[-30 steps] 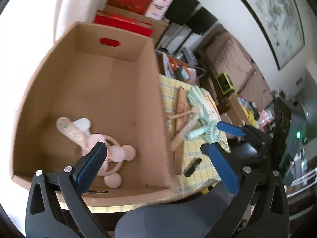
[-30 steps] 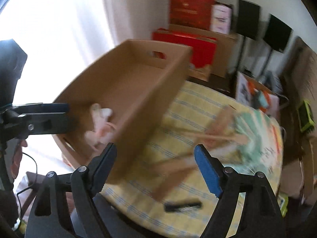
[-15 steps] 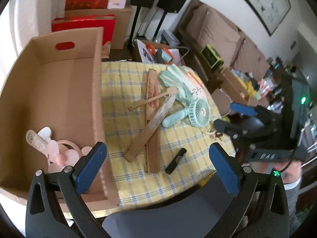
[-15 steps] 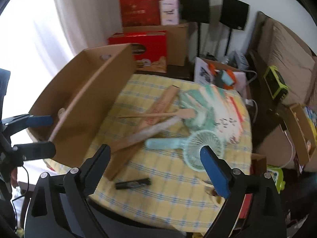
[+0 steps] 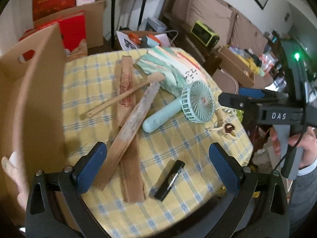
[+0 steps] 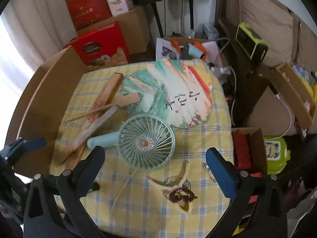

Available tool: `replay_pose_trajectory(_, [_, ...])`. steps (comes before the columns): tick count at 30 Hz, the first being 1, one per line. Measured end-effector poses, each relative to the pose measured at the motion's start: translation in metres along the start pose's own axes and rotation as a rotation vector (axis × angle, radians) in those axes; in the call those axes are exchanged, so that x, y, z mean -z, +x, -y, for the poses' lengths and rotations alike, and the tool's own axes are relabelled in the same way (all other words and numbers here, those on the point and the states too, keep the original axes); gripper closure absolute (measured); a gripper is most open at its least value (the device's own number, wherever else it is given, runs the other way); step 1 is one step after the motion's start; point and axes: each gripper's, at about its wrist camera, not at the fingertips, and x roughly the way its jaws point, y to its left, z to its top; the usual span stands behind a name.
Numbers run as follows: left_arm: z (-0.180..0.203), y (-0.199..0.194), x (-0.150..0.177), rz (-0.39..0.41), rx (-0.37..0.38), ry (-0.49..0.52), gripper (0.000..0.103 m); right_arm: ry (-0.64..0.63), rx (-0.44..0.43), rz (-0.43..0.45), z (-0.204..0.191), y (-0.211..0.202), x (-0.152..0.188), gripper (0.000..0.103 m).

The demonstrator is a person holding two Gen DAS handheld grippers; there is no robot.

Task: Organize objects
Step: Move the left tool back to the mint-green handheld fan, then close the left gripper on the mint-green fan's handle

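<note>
A mint handheld fan (image 5: 184, 107) (image 6: 145, 141) lies mid-table on the yellow checked cloth (image 5: 178, 144). Beside it lie a painted paper fan (image 6: 178, 91), folded wooden fans (image 5: 128, 123), a wooden stick (image 5: 118, 101), a black bar (image 5: 170, 179) and a keyring charm (image 6: 181, 194). A cardboard box (image 5: 35, 103) stands on the table's left side. My left gripper (image 5: 158, 166) is open and empty above the near table edge. My right gripper (image 6: 155, 165) is open and empty just above the mint fan's head; it also shows in the left wrist view (image 5: 243, 97).
Red gift boxes (image 6: 99, 45) and brown cartons stand behind the table. A sofa (image 5: 218, 17) with a green device (image 6: 251, 41) is at the back right. Open cartons (image 6: 249, 148) and a green toy (image 6: 276, 154) sit on the floor to the right.
Both grippers have swung right, away from the cardboard box and over the table. The right gripper has come down close over the mint fan. Both stay open and empty.
</note>
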Motion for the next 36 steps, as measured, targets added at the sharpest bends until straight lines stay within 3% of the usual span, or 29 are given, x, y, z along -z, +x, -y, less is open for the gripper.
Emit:
replay_pose_trajectory(11, [0.009, 0.043, -0.006, 0.006, -0.077, 0.103, 0.000, 0.001, 0.003, -0.021, -0.006, 0.041, -0.010, 0.000])
replay_pose_trajectory(21, [0.012, 0.069, -0.009, -0.019, -0.091, 0.124, 0.000, -0.030, 0.050, -0.072, -0.016, 0.071, -0.006, 0.000])
replay_pose_trajectory(22, [0.013, 0.071, -0.009, -0.021, -0.097, 0.127, 0.000, -0.017, 0.041, -0.072, -0.014, 0.073, -0.006, 0.002])
replay_pose_trajectory(24, [0.014, 0.073, -0.010, -0.020, -0.107, 0.138, 0.000, 0.010, -0.001, -0.058, -0.010, 0.072, -0.006, 0.015])
replay_pose_trajectory(31, [0.011, 0.075, -0.012, -0.020, -0.098, 0.137, 0.002, -0.002, -0.009, -0.070, -0.007, 0.067, -0.009, 0.015])
replay_pose_trajectory(34, [0.013, 0.075, -0.012, -0.022, -0.091, 0.154, 0.005, 0.007, -0.030, -0.074, -0.005, 0.064, -0.010, 0.015])
replay_pose_trajectory(36, [0.017, 0.076, -0.011, -0.029, -0.101, 0.180, 0.015, 0.004, -0.039, -0.077, -0.008, 0.061, -0.009, 0.015])
